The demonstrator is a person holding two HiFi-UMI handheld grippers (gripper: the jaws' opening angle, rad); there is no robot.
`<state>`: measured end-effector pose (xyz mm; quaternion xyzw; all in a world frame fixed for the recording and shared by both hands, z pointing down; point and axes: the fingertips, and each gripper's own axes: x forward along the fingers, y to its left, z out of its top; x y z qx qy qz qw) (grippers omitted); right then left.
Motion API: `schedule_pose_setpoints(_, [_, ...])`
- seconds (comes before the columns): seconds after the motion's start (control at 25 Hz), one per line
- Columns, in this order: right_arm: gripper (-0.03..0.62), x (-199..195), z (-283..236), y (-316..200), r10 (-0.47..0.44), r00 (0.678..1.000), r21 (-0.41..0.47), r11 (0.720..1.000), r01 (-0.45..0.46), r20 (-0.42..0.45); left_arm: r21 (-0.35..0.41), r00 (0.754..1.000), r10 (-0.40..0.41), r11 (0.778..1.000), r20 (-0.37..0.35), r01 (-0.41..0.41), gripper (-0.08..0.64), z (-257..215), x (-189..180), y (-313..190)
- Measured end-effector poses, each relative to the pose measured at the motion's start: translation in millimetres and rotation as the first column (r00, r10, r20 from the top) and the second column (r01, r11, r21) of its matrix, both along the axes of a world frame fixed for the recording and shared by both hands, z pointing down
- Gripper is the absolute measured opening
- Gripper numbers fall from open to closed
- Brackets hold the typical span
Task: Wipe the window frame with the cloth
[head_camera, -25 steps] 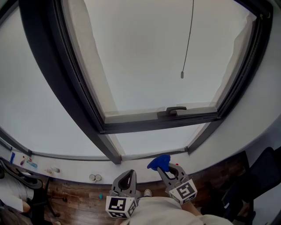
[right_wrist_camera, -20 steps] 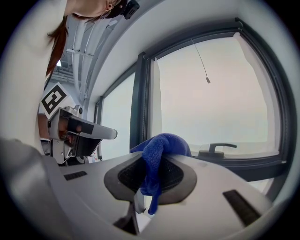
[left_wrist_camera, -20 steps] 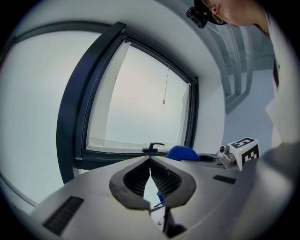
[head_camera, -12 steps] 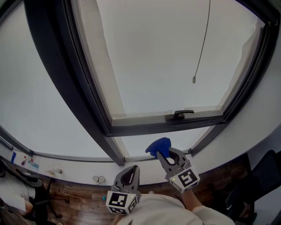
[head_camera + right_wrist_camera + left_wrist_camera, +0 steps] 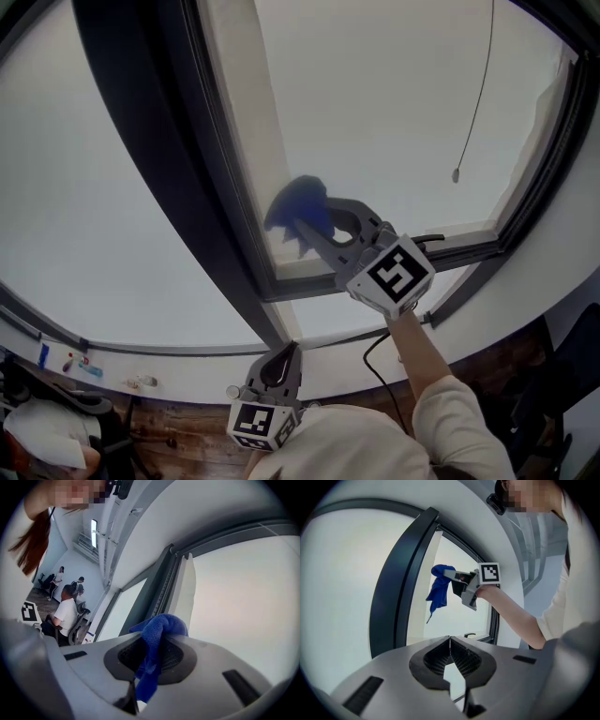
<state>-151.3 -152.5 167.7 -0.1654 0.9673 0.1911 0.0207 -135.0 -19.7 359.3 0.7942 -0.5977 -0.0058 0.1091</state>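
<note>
A blue cloth (image 5: 294,208) is bunched in my right gripper (image 5: 311,225), which is shut on it. The cloth is raised in front of the pale inner strip (image 5: 246,112) beside the dark upright of the window frame (image 5: 164,159); whether it touches I cannot tell. In the right gripper view the cloth (image 5: 157,632) bulges between the jaws of the right gripper (image 5: 152,654), with the frame (image 5: 161,590) just ahead. My left gripper (image 5: 281,361) hangs low near the sill, shut and empty. The left gripper (image 5: 450,641) looks up at the cloth (image 5: 439,590) and the frame (image 5: 401,588).
A window handle (image 5: 431,241) sits on the lower sash rail, right of my right hand. A thin blind cord with a pull (image 5: 457,174) hangs in front of the glass. Small items lie on the sill (image 5: 141,382) at the lower left. People sit at desks (image 5: 65,613) behind.
My right gripper has risen with the cloth from below the sill, up and to the left, to the pale upright strip. The left gripper stays low.
</note>
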Motion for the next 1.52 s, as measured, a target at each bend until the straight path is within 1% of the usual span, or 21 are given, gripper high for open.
schedule_pose_setpoints(0.12, [0.044, -25.3, -48.4, -14.7, -0.015, 1.0, 0.091, 0.996, 0.013, 0.018, 0.0, 1.0, 0.02, 1.0, -0.002, -0.02, 0.011, 2.2, -17.4, -1.9])
schedule_pose_setpoints(0.28, [0.044, -42.0, -116.4, -39.4, 0.023, 0.998, 0.203, 0.979, -0.033, 0.053, -0.008, 0.999, 0.037, 0.999, -0.007, -0.037, 0.011, 9.1, -31.4, -1.5])
schedule_pose_setpoints(0.36, [0.044, -49.5, -146.0, -51.1, 0.035, 0.997, 0.249, 0.967, -0.052, 0.069, -0.014, 0.999, 0.043, 0.999, -0.023, -0.043, 0.011, 11.8, -34.9, -2.2])
schedule_pose_setpoints(0.44, [0.044, -56.5, -170.7, -60.4, 0.039, 0.995, 0.285, 0.956, -0.064, 0.092, -0.016, 0.998, 0.043, 0.999, -0.038, -0.043, 0.011, 15.1, -38.8, -4.4])
schedule_pose_setpoints(0.6, [0.044, -70.4, -202.2, -61.1, 0.014, 0.992, 0.318, 0.946, -0.053, 0.124, 0.017, 0.998, 0.036, 0.999, -0.052, -0.035, 0.011, 10.7, -46.0, -5.6])
schedule_pose_setpoints(0.72, [0.044, -82.9, -211.7, -66.1, 0.044, 0.991, 0.361, 0.928, -0.086, 0.124, 0.024, 0.997, 0.021, 1.0, -0.07, -0.019, 0.011, 13.3, -51.5, -5.2])
schedule_pose_setpoints(0.92, [0.044, -92.4, -211.0, -79.4, 0.092, 0.982, 0.379, 0.913, -0.15, 0.167, 0.016, 0.995, -0.009, 1.0, -0.098, 0.011, 0.011, 18.7, -58.8, -7.0])
schedule_pose_setpoints(1.0, [0.044, -92.9, -209.5, -78.4, 0.091, 0.978, 0.374, 0.914, -0.156, 0.185, 0.012, 0.995, -0.016, 1.0, -0.097, 0.017, 0.011, 18.5, -62.0, -7.7])
schedule_pose_setpoints(1.2, [0.043, -90.8, -205.1, -75.9, 0.052, 0.974, 0.303, 0.946, -0.118, 0.219, 0.019, 0.996, 0.006, 1.0, -0.086, -0.005, 0.011, 11.4, -59.6, -12.6])
schedule_pose_setpoints(1.24, [0.044, -89.4, -204.0, -72.0, 0.039, 0.975, 0.305, 0.946, -0.107, 0.221, 0.021, 0.996, 0.01, 1.0, -0.085, -0.009, 0.011, 10.8, -59.3, -12.5])
schedule_pose_setpoints(1.4, [0.044, -85.3, -200.3, -47.2, -0.024, 0.976, 0.365, 0.929, -0.058, 0.215, 0.011, 0.997, 0.008, 1.0, -0.077, -0.007, 0.011, 13.3, -63.8, -10.0])
schedule_pose_setpoints(1.52, [0.044, -90.2, -196.6, -45.4, -0.022, 0.98, 0.368, 0.928, -0.053, 0.197, 0.012, 0.997, 0.019, 1.0, -0.074, -0.018, 0.011, 14.6, -65.5, -10.8])
